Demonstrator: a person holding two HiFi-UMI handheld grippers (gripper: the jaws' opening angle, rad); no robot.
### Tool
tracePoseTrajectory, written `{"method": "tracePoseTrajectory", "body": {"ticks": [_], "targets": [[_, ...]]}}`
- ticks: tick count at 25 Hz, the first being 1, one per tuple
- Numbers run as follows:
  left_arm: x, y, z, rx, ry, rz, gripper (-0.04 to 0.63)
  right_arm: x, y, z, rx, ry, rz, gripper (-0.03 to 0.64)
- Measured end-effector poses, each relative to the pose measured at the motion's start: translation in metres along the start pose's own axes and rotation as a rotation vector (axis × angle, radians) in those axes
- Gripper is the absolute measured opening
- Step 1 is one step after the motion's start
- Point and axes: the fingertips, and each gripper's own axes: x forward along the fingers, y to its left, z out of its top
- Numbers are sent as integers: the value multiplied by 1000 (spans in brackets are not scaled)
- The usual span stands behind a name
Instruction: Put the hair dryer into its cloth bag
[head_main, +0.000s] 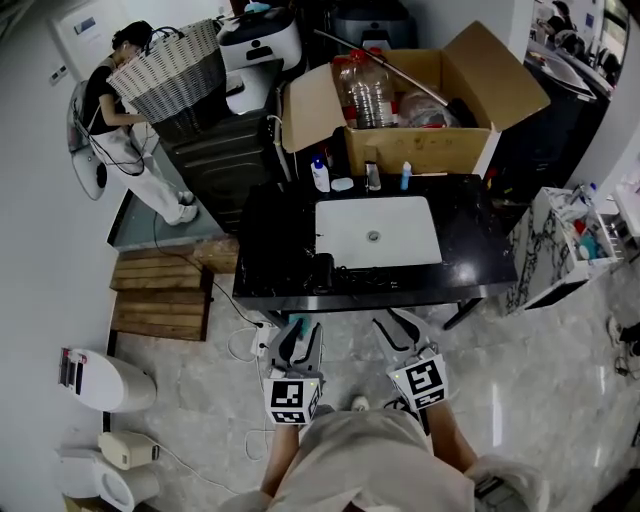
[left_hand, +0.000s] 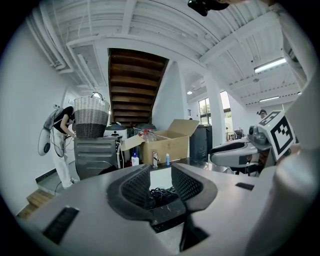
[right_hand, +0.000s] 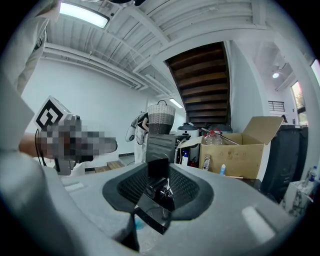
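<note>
Hair dryer (head_main: 322, 270) lies on the black surface (head_main: 268, 235), at its near edge and just left of the white sink (head_main: 376, 232). Its dark cord (head_main: 365, 276) trails to the right along that edge. We cannot pick out the cloth bag against the dark top.

We judge this to be the approach, with nothing grasped yet.

On the left, our left gripper (head_main: 298, 328) hangs over the floor, short of the surface. Its fingers stand apart and hold nothing. In the left gripper view the dryer's tangle of cord shows through the gap between them, so this gripper is already aimed at it.

On the right, our right gripper (head_main: 398, 325) is also short of the near edge, with its fingers parted and empty. The dryer sits beyond it and somewhat to its left, and in the right gripper view the dark barrel shows in the gap between the fingers.

To do this step well, we would:
- Keep both pairs of fingers wide as we come in low over the near edge.
- Find the bag before closing on anything.
- Take the dryer by its body, not by the loose cord, which could drag or snag on the edge.
- Leave the other gripper free to hold the bag's mouth open.

The dryer is well apart from both pairs of fingers, nearer the left pair.
</note>
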Motion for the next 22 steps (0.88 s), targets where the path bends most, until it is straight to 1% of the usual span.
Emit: {"method": "tracePoseTrajectory", "body": {"ticks": [9, 14, 18, 21, 22], "targets": [[18, 7, 5, 5, 0, 10, 130, 17, -11, 4, 64, -12, 2, 124], [40, 11, 11, 16, -16, -12, 129, 34, -21, 3, 26, -16, -3, 124], [62, 26, 6, 10, -12, -31, 128, 57, -27, 3, 60, 3, -24, 124], [80, 40, 8, 13, -6, -43, 127, 76, -35, 4, 41, 6, -33, 124], [86, 45, 9, 16, -5, -48, 127, 83, -38, 5, 50, 11, -38, 124]]}}
